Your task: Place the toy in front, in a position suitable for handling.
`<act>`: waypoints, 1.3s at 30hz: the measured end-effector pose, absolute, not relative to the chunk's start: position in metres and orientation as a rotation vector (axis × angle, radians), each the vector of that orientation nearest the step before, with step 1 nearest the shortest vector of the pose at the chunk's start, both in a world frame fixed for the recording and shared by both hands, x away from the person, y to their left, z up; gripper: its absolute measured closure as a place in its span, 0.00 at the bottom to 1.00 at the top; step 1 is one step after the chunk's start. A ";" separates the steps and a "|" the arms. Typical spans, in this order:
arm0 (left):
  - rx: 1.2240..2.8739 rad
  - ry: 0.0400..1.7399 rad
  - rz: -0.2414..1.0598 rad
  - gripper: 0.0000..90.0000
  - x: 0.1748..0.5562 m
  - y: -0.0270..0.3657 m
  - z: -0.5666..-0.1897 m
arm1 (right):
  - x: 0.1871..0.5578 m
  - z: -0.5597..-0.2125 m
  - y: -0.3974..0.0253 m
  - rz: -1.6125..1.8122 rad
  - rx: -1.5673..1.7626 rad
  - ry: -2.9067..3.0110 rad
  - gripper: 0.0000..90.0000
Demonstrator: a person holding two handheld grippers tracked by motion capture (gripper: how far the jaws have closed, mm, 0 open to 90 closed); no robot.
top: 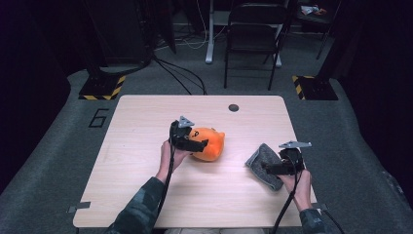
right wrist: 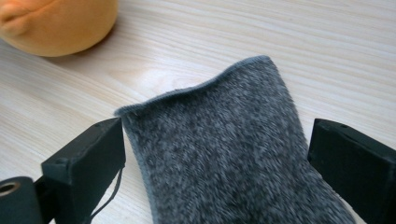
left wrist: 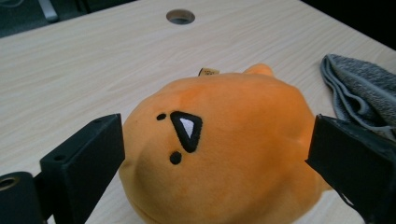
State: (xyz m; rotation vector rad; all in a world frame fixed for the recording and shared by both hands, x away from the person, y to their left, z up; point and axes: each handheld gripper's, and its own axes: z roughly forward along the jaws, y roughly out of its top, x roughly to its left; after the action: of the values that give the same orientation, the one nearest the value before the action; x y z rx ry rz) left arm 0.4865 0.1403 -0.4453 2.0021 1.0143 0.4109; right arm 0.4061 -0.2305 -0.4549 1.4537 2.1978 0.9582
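Spread wide around the orange plush mid-table: left claw, jaws flanking it, not squeezing. Same deal for right claw, gaping around the grey cloth near the right edge.

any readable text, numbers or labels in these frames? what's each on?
"6": a large dark numeral on the grey floor, left of the table.
Small tan tag on the orange plush toy: too small to read.
Nothing readable on the grey cloth.
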 end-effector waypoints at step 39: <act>1.942 0.875 0.429 0.73 0.458 0.133 -0.461 | 0.399 -0.459 -0.242 0.948 1.460 2.210 0.12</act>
State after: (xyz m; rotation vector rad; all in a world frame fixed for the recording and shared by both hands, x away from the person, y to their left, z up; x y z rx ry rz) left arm 0.4583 0.1328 -0.4608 1.9417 0.8751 0.4288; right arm 0.3990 -0.2420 -0.4588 1.4597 2.2098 0.9480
